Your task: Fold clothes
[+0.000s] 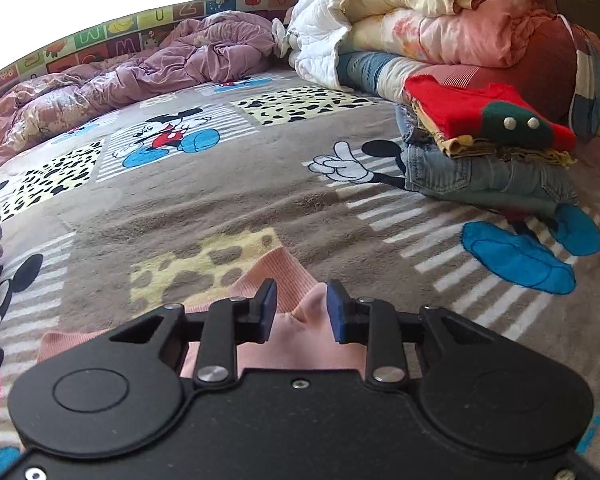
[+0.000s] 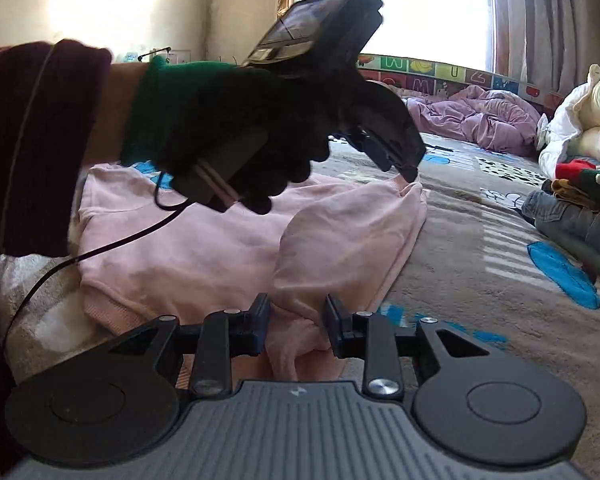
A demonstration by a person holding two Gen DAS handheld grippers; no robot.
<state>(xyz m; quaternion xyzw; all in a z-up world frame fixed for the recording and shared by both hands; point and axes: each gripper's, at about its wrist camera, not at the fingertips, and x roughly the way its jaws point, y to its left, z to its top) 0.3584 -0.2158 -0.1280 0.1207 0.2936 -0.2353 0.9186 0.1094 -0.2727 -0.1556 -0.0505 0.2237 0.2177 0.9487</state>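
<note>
Left wrist view: the left gripper [image 1: 302, 304] at bottom centre pinches a raised fold of the pink garment [image 1: 268, 276] on the cartoon blanket [image 1: 220, 208]; folded clothes stack [image 1: 488, 148] sits upper right.

Right wrist view: the right gripper [image 2: 296, 320], bottom centre, clamps bunched pink fabric; the garment spreads mid-frame.

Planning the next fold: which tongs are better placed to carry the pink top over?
Probably the left tongs: they have the pink top's far ribbed edge between them. The right tongs only straddle a bunched lump.
</note>
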